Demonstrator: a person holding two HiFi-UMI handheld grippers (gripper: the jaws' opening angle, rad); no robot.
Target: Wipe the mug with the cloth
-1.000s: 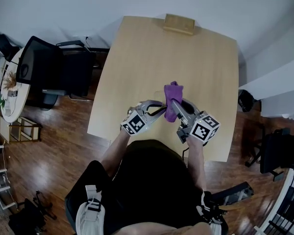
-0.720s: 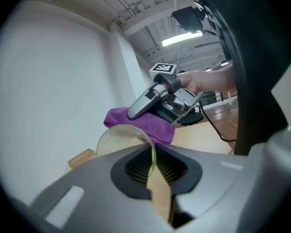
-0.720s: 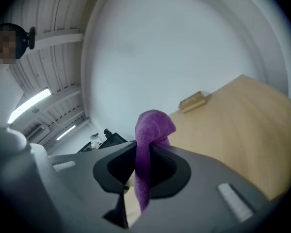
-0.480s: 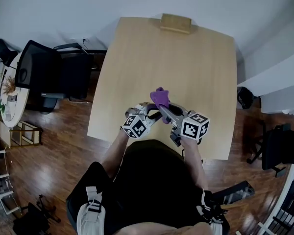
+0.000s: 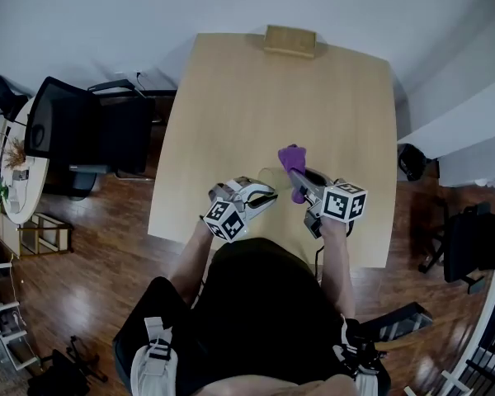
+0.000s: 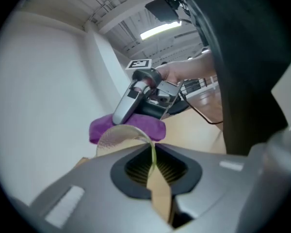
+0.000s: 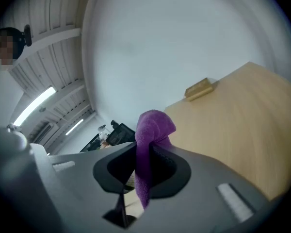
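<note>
A clear glass mug [image 6: 117, 136] is pinched by its rim in my left gripper [image 6: 153, 164], whose jaws have just been closing on it. In the head view the mug [image 5: 270, 180] shows only as a faint outline off the left gripper [image 5: 262, 195], low over the wooden table [image 5: 313, 97]. A purple cloth [image 7: 153, 127] stands up out of my right gripper [image 7: 143, 166], which is shut on it. Seen from the head, the cloth [image 5: 293, 162] and right gripper [image 5: 302, 181] sit just right of the mug, apart from it.
A small wooden block [image 5: 289, 40] lies at the table's far edge. A black office chair [image 5: 74, 130] stands left of the table, over a wood floor. A white wall runs behind. The person's body is close to the near table edge.
Half a second ago the cloth was over the left gripper's tips. It has since swung right and away from the mug. Both grippers have sunk a little toward the table.
</note>
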